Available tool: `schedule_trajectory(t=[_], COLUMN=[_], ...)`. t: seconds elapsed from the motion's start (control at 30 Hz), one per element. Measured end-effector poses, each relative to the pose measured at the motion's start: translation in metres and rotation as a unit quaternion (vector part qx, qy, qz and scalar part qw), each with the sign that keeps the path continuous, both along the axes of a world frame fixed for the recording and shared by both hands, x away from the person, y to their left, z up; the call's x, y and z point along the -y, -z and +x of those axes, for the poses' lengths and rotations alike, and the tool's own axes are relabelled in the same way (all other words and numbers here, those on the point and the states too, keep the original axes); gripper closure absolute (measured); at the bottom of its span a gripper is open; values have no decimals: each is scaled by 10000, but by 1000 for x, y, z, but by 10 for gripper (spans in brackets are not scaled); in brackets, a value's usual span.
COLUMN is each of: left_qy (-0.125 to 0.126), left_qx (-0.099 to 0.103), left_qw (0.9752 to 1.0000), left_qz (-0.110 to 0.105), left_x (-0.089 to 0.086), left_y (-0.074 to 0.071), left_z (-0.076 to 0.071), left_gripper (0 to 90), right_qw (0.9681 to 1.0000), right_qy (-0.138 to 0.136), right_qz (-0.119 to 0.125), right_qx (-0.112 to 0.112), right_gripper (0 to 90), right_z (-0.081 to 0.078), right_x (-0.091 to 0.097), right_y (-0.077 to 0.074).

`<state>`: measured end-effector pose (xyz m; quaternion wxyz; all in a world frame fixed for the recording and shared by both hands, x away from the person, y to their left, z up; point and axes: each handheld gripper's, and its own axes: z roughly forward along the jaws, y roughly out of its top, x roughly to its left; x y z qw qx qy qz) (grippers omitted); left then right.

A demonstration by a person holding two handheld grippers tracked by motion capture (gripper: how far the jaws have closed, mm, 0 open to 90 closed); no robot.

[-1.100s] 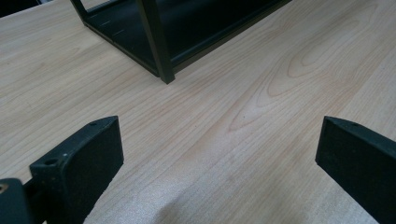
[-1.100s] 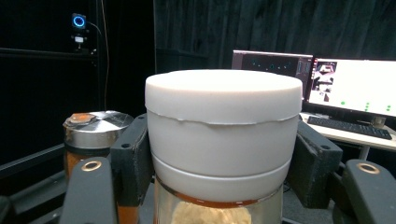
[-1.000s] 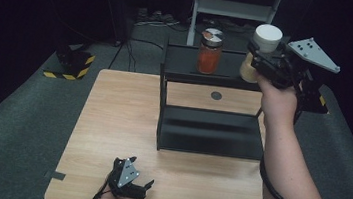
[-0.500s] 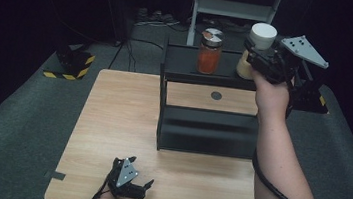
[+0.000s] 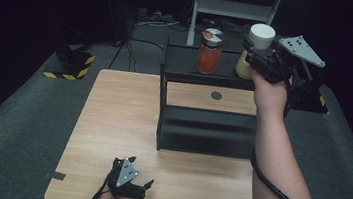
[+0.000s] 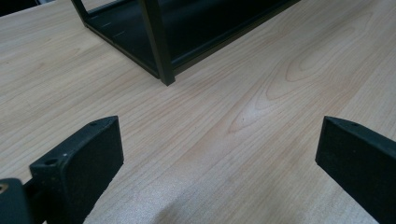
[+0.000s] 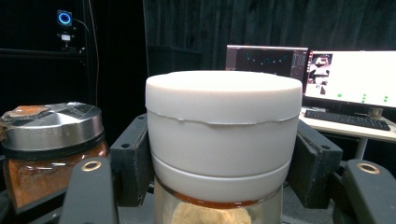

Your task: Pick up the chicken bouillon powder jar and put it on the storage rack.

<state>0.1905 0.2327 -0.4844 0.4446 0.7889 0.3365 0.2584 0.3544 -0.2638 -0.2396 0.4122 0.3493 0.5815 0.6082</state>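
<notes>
Right claw (image 5: 251, 52) is clamped on the white-lidded jar (image 5: 257, 48) at the top of the black shelf (image 5: 208, 114), beside the orange spice jar (image 5: 209, 51), maybe touching down. Left claw (image 5: 130, 185) rests wide open on the counter (image 5: 117, 118).

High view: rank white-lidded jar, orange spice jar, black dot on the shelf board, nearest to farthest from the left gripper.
From the left gripper, at the table's near edge:
1. Black dot, on the wooden shelf board, mid-rack.
2. Orange spice jar, top shelf, left.
3. White-lidded jar, top shelf's right end, in the right gripper.
</notes>
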Motion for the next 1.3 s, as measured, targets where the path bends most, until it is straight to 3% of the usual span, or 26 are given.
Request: schedule_trajectory(t=[0.33, 0.93, 1.1, 1.3], left_qy=[1, -7, 2, 13], left_qx=[0, -4, -1, 1], left_qw=[10000, 10000, 10000, 10000], left_qz=[-8, -30, -9, 11], left_x=[0, 0, 0, 0], left_y=[0, 0, 0, 0], left_z=[0, 0, 0, 0], left_gripper=[10, 10, 10, 10], right_qw=[9999, 10000, 9997, 9997], right_qy=[2, 25, 130, 169], right_qz=[104, 73, 60, 90], right_qx=[-10, -15, -204, -148], right_gripper=[331, 314, 116, 4], right_z=[2, 1, 1, -2], right_x=[2, 2, -2, -2], right_y=[3, 2, -2, 2])
